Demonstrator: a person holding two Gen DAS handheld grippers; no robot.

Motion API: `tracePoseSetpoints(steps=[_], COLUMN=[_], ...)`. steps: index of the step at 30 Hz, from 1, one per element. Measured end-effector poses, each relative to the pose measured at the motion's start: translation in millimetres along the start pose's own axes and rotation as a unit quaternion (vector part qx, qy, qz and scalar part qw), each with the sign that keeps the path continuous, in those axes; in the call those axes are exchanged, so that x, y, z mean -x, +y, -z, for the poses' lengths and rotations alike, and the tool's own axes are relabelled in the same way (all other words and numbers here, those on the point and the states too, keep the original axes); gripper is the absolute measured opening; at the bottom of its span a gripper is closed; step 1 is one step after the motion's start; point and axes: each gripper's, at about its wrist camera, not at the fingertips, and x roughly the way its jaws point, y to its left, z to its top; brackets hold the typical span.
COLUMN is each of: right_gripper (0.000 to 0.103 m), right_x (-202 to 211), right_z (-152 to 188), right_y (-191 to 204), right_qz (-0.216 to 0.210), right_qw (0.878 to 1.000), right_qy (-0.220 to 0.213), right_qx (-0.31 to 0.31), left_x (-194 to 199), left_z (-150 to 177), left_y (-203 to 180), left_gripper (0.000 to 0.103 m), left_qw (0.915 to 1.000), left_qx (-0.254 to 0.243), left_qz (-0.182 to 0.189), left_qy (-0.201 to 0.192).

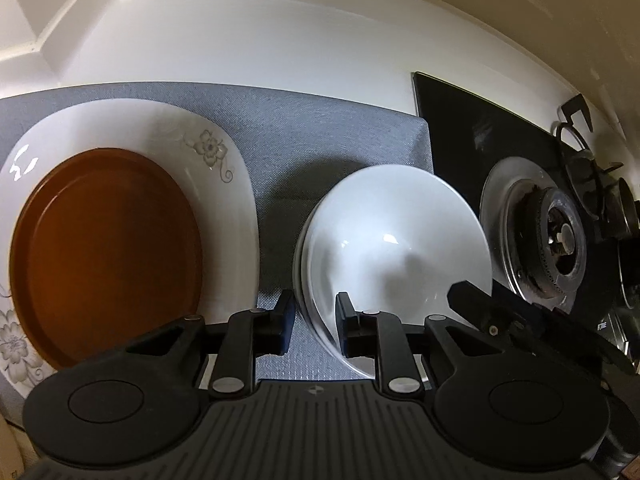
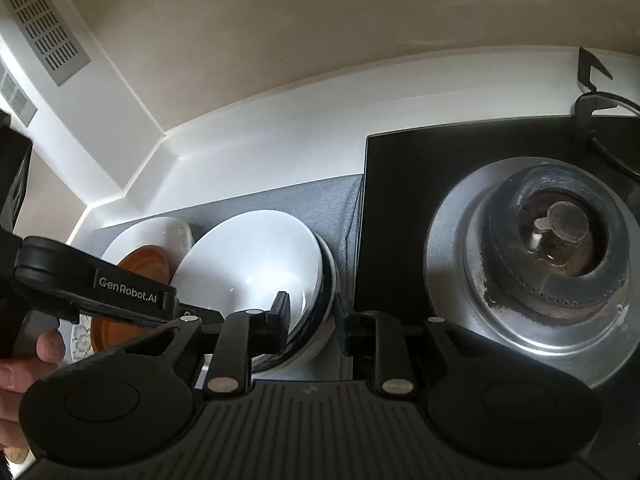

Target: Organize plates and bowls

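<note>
Here my left hand-held gripper straddles the near rim of the stacked white bowls, fingers apart. My right hand-held gripper brackets the opposite rim, also unclamped. Farther left, a brown plate sits on a floral plate, all on the grey-matted tabletop.

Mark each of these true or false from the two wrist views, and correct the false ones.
1. The brown plate lies on the floral white plate. True.
2. The white bowls sit on the burner. False: they sit nested on the grey mat, beside the stove.
3. The left gripper straddles the bowls' rim. True.
4. The right gripper is shut. False: its fingers stand apart either side of the bowls' rim.
</note>
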Motion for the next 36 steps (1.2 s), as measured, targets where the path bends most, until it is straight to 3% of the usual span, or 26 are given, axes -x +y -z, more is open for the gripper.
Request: tracePoseSetpoints(steps=[5, 10, 14, 17, 19, 28, 36], right_gripper=[0.028, 0.028, 0.042, 0.036, 0.036, 0.034, 0.035], right_x=[1, 7, -7, -10, -4, 38, 53], right_z=[6, 14, 10, 12, 14, 16, 1], right_y=[-2, -6, -1, 5, -1, 31, 97], right_qz=[-0.001, -0.006, -0.006, 0.006, -0.019, -0.042, -0.092], right_qw=[1.000, 1.000, 0.999, 0.999, 1.000, 0.999, 0.996], right_qy=[0.000, 0.004, 0.032, 0.026, 0.020, -0.003, 0.011], right_qx=[-0.011, -0.012, -0.003, 0.021, -0.008, -0.017, 0.016], left_x=[2, 3, -3, -2, 3, 59, 121], left_z=[10, 23, 22, 22, 25, 41, 67], left_y=[-10, -7, -7, -5, 1, 16, 71], left_gripper=[0.023, 0.024, 0.024, 0.025, 0.025, 0.024, 0.024], left_qw=[0.9995, 0.9999, 1.0000, 1.0000, 0.9997, 0.9992, 0.9955], left_qx=[-0.022, -0.014, -0.006, 0.001, 0.019, 0.036, 0.088], left_qz=[-0.023, -0.008, -0.003, -0.002, 0.004, 0.013, 0.007], left_qy=[-0.002, -0.002, 0.003, 0.009, 0.018, -0.011, -0.033])
